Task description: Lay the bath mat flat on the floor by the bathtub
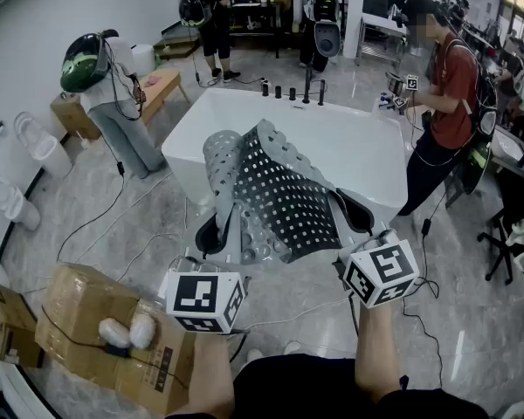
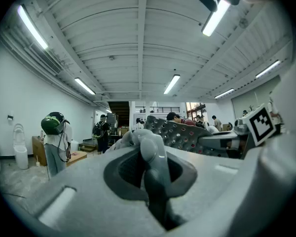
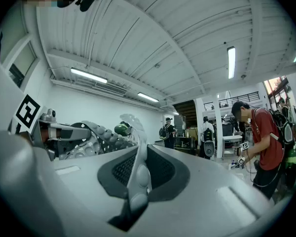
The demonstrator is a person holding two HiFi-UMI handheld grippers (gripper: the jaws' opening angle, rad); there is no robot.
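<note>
The bath mat (image 1: 275,195) hangs between the left gripper (image 1: 211,232) and the right gripper (image 1: 360,218) (each clamps one edge), in front of the bathtub (image 1: 358,142). A cardboard box (image 1: 79,308) sits on the floor (image 1: 454,312) at the left, and a person (image 1: 445,94) stands right of the bathtub.

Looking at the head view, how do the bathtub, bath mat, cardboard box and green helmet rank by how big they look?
Largest: bathtub.
Next: bath mat and cardboard box look about alike; both are near the camera, so I won't rank them.
Smallest: green helmet, though it is farther off.
</note>
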